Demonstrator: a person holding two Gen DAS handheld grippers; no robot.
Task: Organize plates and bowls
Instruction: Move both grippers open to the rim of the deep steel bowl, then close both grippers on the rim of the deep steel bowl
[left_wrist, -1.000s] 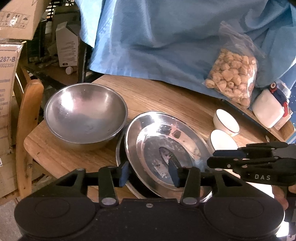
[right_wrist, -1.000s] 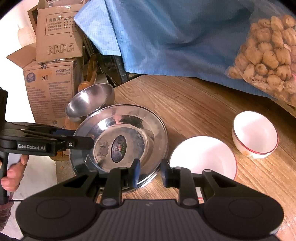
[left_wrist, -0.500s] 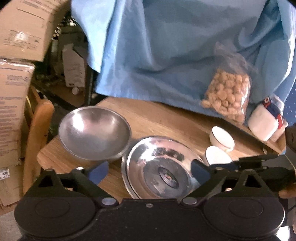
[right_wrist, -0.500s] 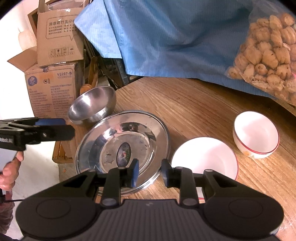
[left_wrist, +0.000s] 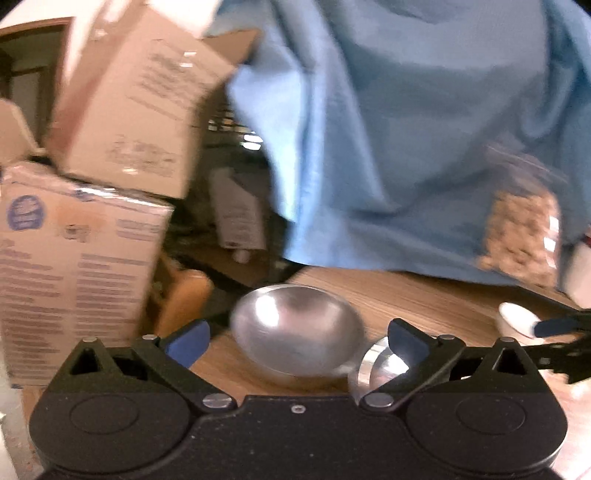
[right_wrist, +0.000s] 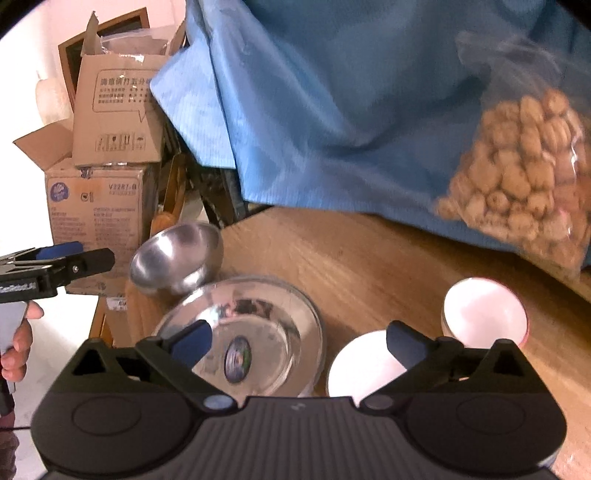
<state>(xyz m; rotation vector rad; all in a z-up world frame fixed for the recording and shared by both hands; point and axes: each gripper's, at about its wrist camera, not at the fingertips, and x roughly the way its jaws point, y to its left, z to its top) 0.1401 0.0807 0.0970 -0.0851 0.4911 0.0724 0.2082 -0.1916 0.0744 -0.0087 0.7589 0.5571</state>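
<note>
The right gripper (right_wrist: 297, 341) hangs above the table (right_wrist: 369, 254), its jaws just sprung wide with nothing gripped between them. Below it lies a steel plate (right_wrist: 258, 317), with a steel bowl (right_wrist: 177, 254) just behind. Two white bowls (right_wrist: 484, 310) sit to the right. The left gripper (right_wrist: 74, 258) reaches in from the left, held by a hand (right_wrist: 16, 350). A bag of nuts (right_wrist: 524, 177) leans on blue cloth (right_wrist: 332, 110); boxes (right_wrist: 107, 147) stand behind.

The lower cardboard box (right_wrist: 96, 225) reads "V2287-B".
</note>
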